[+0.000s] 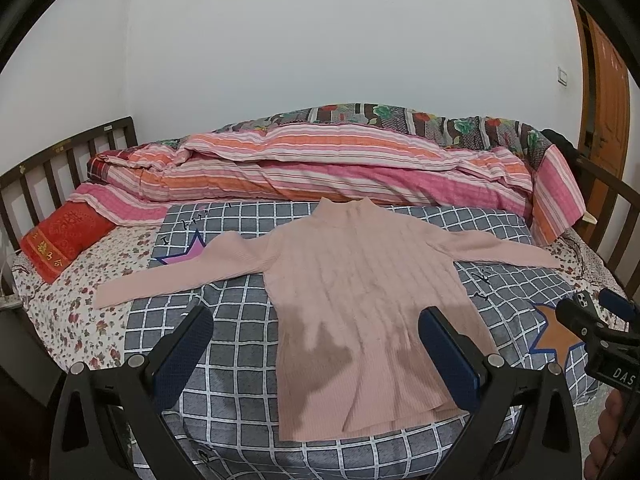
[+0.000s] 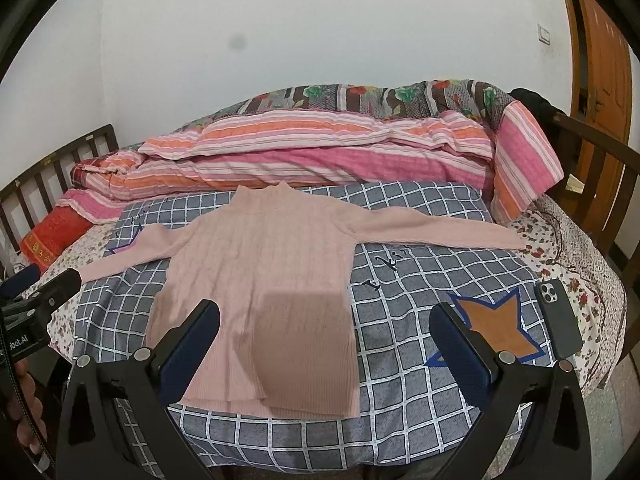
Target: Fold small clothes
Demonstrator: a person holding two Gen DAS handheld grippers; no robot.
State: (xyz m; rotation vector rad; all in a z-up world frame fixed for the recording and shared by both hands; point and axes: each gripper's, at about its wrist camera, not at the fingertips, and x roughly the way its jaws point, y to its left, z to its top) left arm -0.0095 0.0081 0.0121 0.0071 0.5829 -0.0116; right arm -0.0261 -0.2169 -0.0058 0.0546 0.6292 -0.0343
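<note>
Pink sweater [image 1: 352,292] lies flat on grey checked blanket [image 1: 240,400] on bed, sleeves spread, collar toward striped quilt [image 1: 320,168]. Left tongs [image 1: 316,344] spread wide above hem, holding nothing. Right tongs [image 2: 324,336] likewise wide, empty, over sweater's right edge. Phone [image 2: 558,316] near right bed edge.

Striped pink-orange quilt [image 1: 340,168] bunched along far side of bed [image 1: 72,292]. Red pillow [image 1: 64,236] near left rail. Dark phone [image 2: 558,320] camera-side up beside grey checked blanket [image 2: 420,288]. Wooden door [image 2: 600,64] at right.
</note>
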